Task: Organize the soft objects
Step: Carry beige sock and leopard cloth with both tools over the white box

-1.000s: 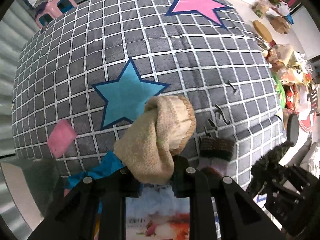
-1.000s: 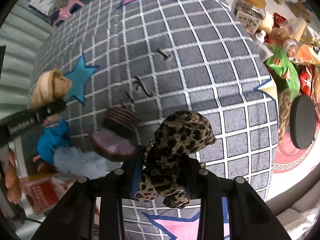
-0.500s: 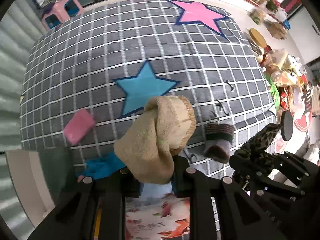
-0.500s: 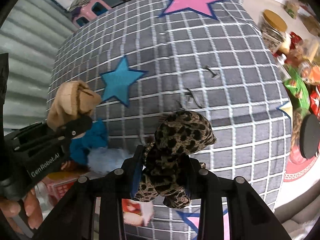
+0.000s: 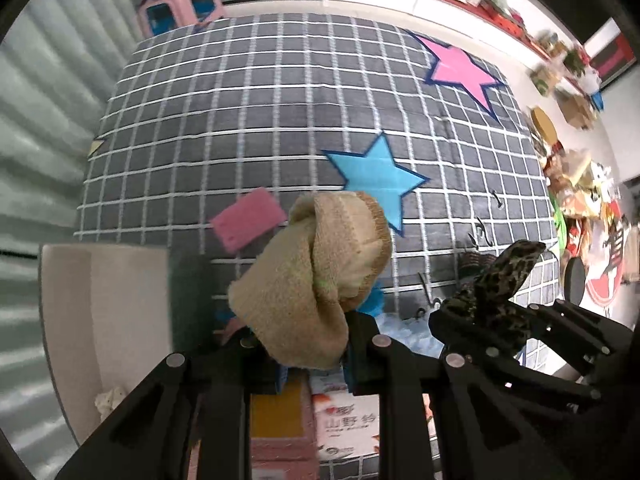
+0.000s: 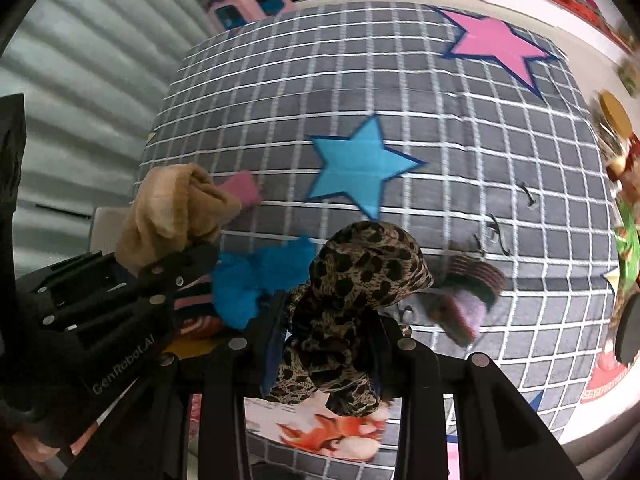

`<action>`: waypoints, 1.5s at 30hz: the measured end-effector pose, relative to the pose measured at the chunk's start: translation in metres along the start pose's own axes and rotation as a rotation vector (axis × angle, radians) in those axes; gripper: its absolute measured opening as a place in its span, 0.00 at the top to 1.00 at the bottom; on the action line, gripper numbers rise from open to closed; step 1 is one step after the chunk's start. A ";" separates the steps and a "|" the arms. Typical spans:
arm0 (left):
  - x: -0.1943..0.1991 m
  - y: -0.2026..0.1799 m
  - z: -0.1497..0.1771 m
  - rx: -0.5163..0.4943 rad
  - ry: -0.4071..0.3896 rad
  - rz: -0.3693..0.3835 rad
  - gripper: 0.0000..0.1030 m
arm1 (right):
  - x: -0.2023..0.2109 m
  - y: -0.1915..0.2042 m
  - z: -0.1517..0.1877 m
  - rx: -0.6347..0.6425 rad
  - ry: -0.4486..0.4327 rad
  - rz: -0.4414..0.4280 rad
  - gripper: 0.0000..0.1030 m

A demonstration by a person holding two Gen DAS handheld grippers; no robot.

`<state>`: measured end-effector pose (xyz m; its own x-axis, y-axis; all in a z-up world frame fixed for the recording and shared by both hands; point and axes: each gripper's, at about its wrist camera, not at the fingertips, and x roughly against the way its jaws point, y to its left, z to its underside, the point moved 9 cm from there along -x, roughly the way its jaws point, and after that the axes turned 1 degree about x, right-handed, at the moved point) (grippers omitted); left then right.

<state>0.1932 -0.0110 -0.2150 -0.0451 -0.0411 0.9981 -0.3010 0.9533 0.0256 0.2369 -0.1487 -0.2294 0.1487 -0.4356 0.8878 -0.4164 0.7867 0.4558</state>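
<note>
We hold a tan sock pinched in our left gripper and a leopard-print cloth in our right gripper, both above the checked mat's near edge. Loose folds could slip free.

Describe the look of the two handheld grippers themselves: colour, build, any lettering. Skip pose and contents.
Both are matte black with flat, angular, strut-like finger arms joined by round silver screw heads. The left gripper has a blocky body printed "GenRobot.AI" in pale letters. The right gripper shows blue pads on its fingers. No cables show. Bare skin shows at the lower left edge of the right wrist view.
</note>
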 end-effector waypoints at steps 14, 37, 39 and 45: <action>0.034 0.092 0.025 0.150 -0.063 -0.028 0.78 | 0.001 0.085 -0.008 0.140 -0.023 -0.016 0.65; 0.046 0.204 0.102 0.332 -0.070 -0.056 0.78 | -0.004 0.207 0.019 0.336 0.004 -0.074 0.65; 0.045 0.211 0.108 0.347 -0.065 -0.055 0.78 | -0.007 0.217 0.025 0.349 0.014 -0.078 0.65; 0.042 0.227 0.129 0.370 -0.054 -0.066 0.78 | -0.019 0.239 0.044 0.378 0.046 -0.087 0.65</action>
<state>0.0001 0.1654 -0.1743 -0.0615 -0.1244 0.9903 -0.6280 0.7760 0.0585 0.0955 0.0283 -0.1397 0.2346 -0.4662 0.8530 -0.7006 0.5272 0.4808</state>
